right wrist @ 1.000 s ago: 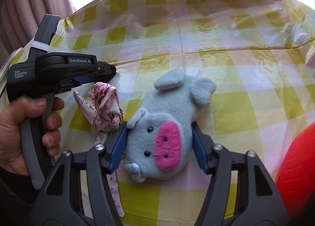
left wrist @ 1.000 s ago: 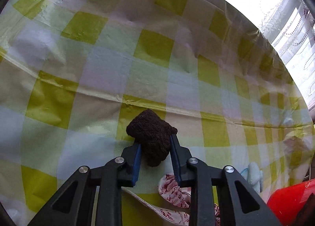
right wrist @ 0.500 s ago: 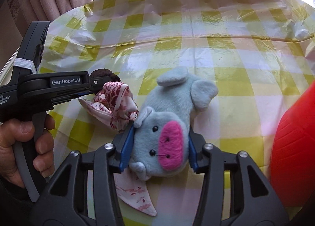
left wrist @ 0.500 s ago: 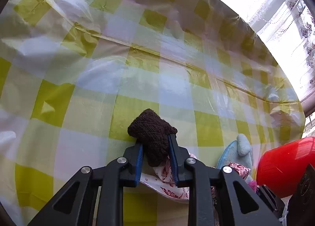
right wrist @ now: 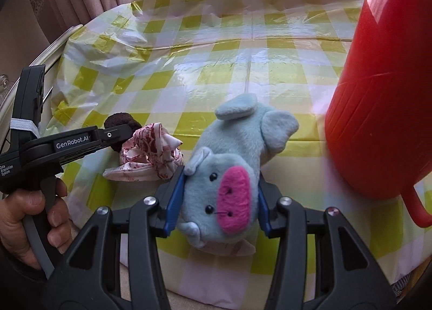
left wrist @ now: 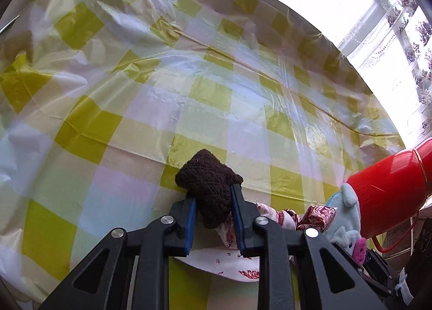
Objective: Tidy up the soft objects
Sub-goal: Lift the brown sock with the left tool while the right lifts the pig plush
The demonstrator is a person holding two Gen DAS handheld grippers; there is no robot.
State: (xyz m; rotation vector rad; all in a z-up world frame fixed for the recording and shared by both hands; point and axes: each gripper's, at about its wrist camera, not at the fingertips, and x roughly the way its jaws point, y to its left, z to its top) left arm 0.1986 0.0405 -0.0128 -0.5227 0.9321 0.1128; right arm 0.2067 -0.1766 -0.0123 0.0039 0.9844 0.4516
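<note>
My left gripper (left wrist: 212, 203) is shut on a dark brown knitted sock (left wrist: 209, 181) and holds it above the checked tablecloth; the sock also shows in the right wrist view (right wrist: 118, 123). My right gripper (right wrist: 220, 198) is shut on a blue plush pig (right wrist: 229, 175) with a pink snout, lifted off the table; it also shows in the left wrist view (left wrist: 344, 223). A red-and-white patterned cloth (right wrist: 151, 156) lies crumpled between the two grippers, partly under the pig, and shows below the left fingers (left wrist: 243, 256).
A red plastic basket (right wrist: 383, 88) with a handle stands at the right, close to the pig; it also shows in the left wrist view (left wrist: 388, 183). The yellow-checked plastic tablecloth (left wrist: 189, 88) covers the table. Curtains and a bright window lie behind.
Both grippers have risen and pulled back from the table with their loads. The right gripper closed tighter on the pig and moved toward the red basket, which now looms larger.
</note>
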